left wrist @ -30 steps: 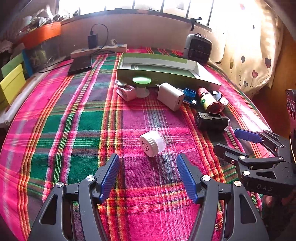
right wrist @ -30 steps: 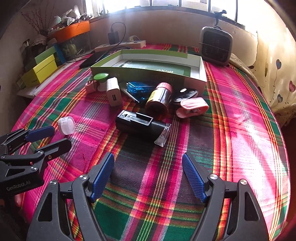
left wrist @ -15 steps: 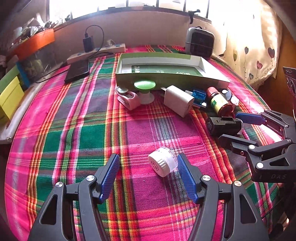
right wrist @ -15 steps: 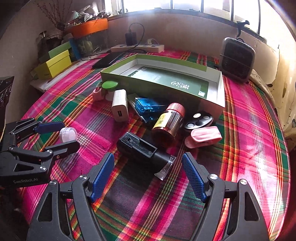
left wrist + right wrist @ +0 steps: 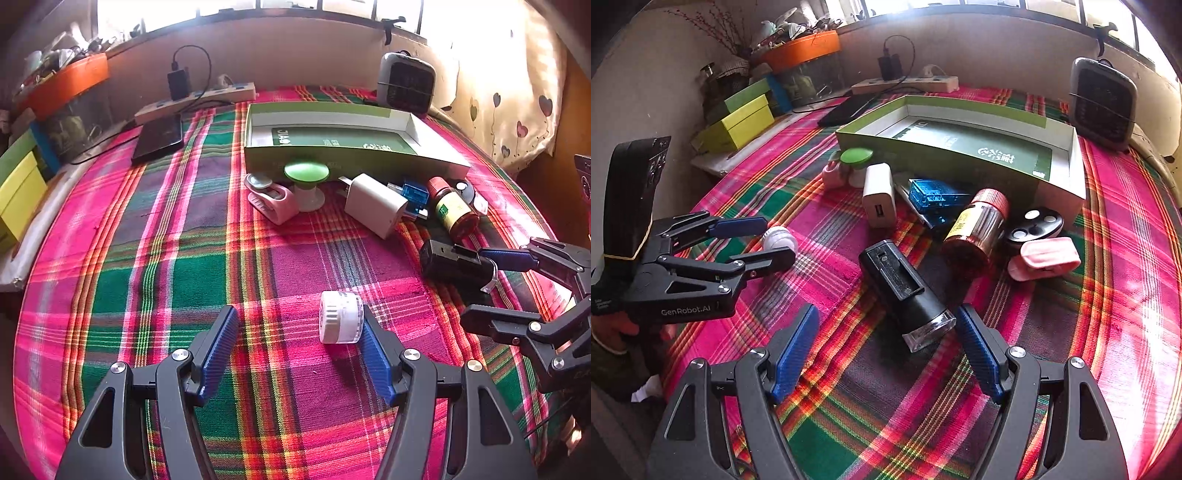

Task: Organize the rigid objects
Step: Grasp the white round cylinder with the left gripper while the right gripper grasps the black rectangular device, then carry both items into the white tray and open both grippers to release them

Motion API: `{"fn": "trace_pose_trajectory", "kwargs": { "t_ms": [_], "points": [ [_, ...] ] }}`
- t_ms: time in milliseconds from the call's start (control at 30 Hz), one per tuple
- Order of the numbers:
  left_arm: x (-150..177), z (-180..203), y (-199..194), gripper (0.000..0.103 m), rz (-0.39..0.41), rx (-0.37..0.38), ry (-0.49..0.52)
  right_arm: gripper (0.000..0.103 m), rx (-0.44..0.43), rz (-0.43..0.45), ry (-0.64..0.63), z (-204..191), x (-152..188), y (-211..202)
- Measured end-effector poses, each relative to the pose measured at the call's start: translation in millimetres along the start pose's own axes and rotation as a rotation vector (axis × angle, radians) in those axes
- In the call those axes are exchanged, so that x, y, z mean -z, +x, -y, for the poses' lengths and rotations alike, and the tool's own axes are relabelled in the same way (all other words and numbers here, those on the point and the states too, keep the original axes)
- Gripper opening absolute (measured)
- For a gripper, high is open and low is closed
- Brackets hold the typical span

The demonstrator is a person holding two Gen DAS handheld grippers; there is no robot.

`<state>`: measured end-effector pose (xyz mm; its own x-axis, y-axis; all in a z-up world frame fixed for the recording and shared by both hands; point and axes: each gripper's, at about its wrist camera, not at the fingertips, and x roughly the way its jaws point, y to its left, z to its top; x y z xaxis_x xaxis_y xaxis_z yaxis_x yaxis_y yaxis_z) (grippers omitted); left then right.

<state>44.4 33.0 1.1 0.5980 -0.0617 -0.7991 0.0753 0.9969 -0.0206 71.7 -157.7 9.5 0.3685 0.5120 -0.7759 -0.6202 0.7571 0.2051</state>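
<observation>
**Two pickups lined up at once**

The left gripper is held released, the white cap lying against its right pad for closing. The right gripper, also released, is set around the black device.

Open plaid cloth left of the green box, clear for passage. Front of the box blocked by crowded clutter: white charger, red-capped bottle, black device.
</observation>
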Motion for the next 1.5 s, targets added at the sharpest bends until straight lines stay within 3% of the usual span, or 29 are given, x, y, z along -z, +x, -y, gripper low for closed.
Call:
{"fn": "trace_pose_trajectory", "kwargs": {
  "t_ms": [233, 467, 500, 600, 933, 1033, 1500],
  "points": [
    [-3.4, 4.4, 2.1, 0.064, 0.007, 0.020, 0.013, 0.076, 0.093, -0.009, -0.019, -0.4, -12.6, 10.7],
    [-5.7, 1.3, 3.0, 0.063, 0.013, 0.029, 0.008, 0.076, 0.124, -0.004, -0.065, -6.8, -13.9, 16.0],
    [-5.9, 0.7, 2.9, 0.062, 0.014, 0.032, 0.006, 0.074, 0.125, -0.002, -0.063, -6.5, -13.6, 15.8],
    [-6.5, -1.6, 2.6, 0.055, 0.020, 0.039, -0.002, 0.056, 0.152, 0.010, -0.068, -6.9, -13.6, 14.7],
    [-8.2, 1.7, 2.0, 0.026, 0.018, 0.068, 0.015, 0.029, 0.151, 0.018, -0.054, -4.5, -12.6, 11.4],
    [-9.2, 1.9, 1.1, 0.018, 0.016, 0.082, 0.015, 0.029, 0.150, 0.018, -0.040, -3.3, -12.0, 10.1],
    [-28.1, -4.3, -8.6, 0.018, 0.051, 0.099, 0.010, 0.029, 0.078, 0.075, 0.023, -4.8, -23.6, -8.5]
  ]
}}
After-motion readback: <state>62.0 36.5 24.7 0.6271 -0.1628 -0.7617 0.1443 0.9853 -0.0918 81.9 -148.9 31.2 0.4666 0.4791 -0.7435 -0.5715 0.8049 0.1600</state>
